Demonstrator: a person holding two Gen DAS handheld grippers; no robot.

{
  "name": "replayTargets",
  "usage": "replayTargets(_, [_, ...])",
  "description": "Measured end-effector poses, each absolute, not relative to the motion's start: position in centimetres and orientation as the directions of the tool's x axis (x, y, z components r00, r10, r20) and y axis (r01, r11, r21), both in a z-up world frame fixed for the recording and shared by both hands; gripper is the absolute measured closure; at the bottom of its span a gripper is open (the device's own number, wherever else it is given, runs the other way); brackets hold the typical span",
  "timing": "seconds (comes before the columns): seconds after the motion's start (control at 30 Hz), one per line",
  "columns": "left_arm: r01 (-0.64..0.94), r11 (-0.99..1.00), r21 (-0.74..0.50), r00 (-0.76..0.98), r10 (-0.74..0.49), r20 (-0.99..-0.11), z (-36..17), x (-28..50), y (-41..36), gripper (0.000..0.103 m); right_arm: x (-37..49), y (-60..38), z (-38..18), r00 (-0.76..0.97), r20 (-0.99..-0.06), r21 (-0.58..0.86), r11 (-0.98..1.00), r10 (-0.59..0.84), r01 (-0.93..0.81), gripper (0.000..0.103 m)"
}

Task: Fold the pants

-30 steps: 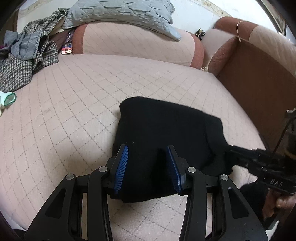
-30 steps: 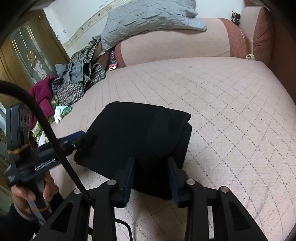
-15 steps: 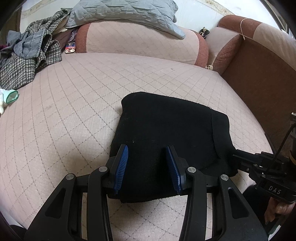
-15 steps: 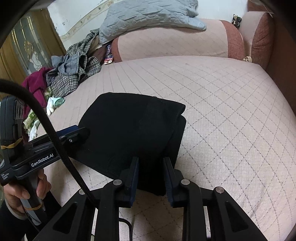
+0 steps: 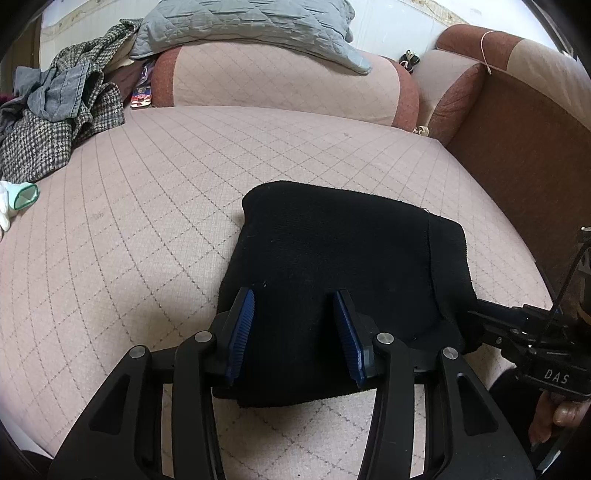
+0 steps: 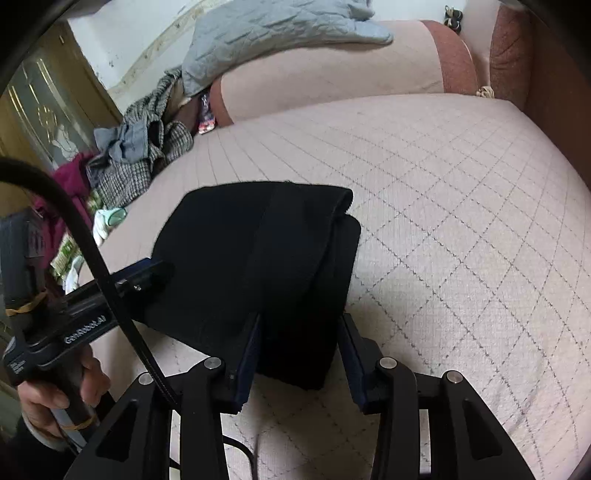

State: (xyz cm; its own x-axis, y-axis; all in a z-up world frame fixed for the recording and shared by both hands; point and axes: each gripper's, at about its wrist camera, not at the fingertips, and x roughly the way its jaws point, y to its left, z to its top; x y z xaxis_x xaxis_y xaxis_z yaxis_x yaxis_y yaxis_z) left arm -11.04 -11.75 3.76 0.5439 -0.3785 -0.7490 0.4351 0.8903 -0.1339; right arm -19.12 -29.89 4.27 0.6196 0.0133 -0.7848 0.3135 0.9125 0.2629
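Note:
The black pants (image 5: 332, 258) lie folded into a thick rectangle on the pink quilted mattress (image 5: 129, 221). My left gripper (image 5: 295, 328) hovers at their near left edge. Its blue pads are apart, the jaws are opening slightly, and cloth shows between them unpinched. In the right wrist view the pants (image 6: 240, 258) show stacked layers at the right side. My right gripper (image 6: 301, 350) straddles that near corner with its jaws opening, and the right pad stands just off the fabric. The other hand's gripper shows at each view's side: the right gripper (image 5: 476, 317) and the left gripper (image 6: 155, 275).
A heap of checked and grey clothes (image 5: 48, 122) lies at the far left. A grey quilted pillow (image 5: 240, 26) rests on a pink bolster (image 5: 277, 81) at the back. A brown padded side panel (image 5: 517, 155) borders the right. A small white and green item (image 5: 22, 194) sits near the left edge.
The right gripper's jaws narrowed on the pants' near corner, then spread wider around it. The left gripper and the pants hardly moved.

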Motion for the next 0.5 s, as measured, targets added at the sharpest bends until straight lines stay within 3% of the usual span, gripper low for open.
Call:
replayTargets(0.27, [0.457, 0.882, -0.111, 0.551, -0.379, -0.744, 3.7, -11.4, -12.1, 0.053, -18.9, -29.2, 4.8, 0.61, -0.792, 0.241, 0.915, -0.007, 0.323, 0.064])
replayTargets(0.5, [0.453, 0.867, -0.205, 0.544, -0.452, -0.707, 5.1, -11.4, -10.2, 0.053, -19.2, -30.0, 6.2, 0.653, -0.757, 0.32, 0.887, 0.028, 0.334, 0.062])
